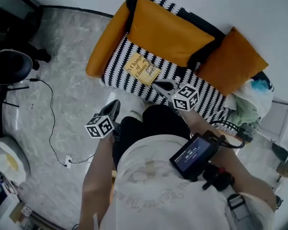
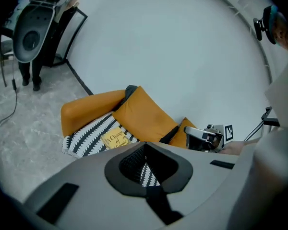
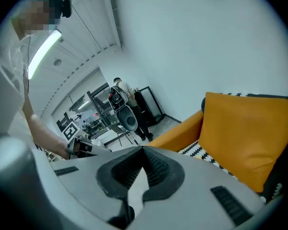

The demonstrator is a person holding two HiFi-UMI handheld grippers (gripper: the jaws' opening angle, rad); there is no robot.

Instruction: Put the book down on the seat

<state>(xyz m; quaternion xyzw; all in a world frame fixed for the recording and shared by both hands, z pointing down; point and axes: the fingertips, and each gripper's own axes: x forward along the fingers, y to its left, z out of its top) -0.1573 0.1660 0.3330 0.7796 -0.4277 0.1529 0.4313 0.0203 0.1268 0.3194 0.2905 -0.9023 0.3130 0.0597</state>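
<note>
The yellow book (image 1: 142, 69), ahead of the left gripper (image 1: 114, 105), carries a dark script title — "A Change of Climate", the last word barely legible. Behind the right gripper (image 1: 161, 85), the screen (image 1: 194, 155) shows figures too small to read — so is the shirt (image 1: 158, 195) print.

Floor (image 1: 72, 109): grey, marbled. Wall (image 1: 230, 4): plain white. Orange armchair (image 1: 163, 30), striped seat, against the wall. Black office chair (image 1: 12, 66) at left. Black cable (image 1: 53, 119) on the floor. Ceiling strip light (image 3: 43, 51) lit.
</note>
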